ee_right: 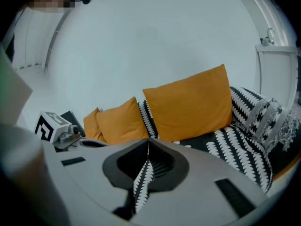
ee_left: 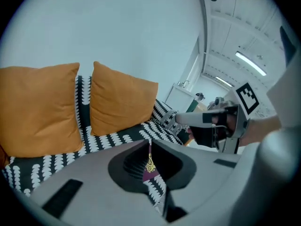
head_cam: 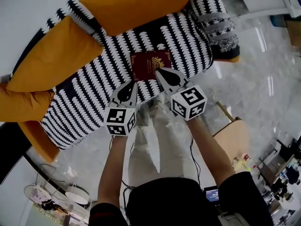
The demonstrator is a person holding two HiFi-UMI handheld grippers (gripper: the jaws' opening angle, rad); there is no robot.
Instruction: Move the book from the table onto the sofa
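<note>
**BOOK: LOCATION, HANDLING PROPERTIES, GRIP POINTS**

Location: the maroon book lies flat, gold-emblem cover up, on the black-and-white patterned seat of the sofa; it sits in front of the orange cushions; no table is in view, so the transfer is judged complete.

Jaw state: the left gripper is closed with nothing between its pads; in the left gripper view a sliver of the book shows past the closed tips, not clamped by them; the right gripper is also closed and empty, with only seat pattern visible beyond its tips in the right gripper view. In the head view both grippers appear at the book's near edge; contact cannot be confirmed.

Handling, as a judgement:
- Weight: thin and small; probably light.
- Stiffness: the cover lies flat without curl; likely fairly stiff, though the pages may fan if it is held by one cover alone.
- Surface: the cover looks smooth; it may slip in a shallow pinch.
- Support: the soft seat should yield, letting a lower jaw slide under an edge.

Recommended hold: clamp the full thickness at the near edge, one gripper toward each corner; avoid pinching a single cover.
</note>
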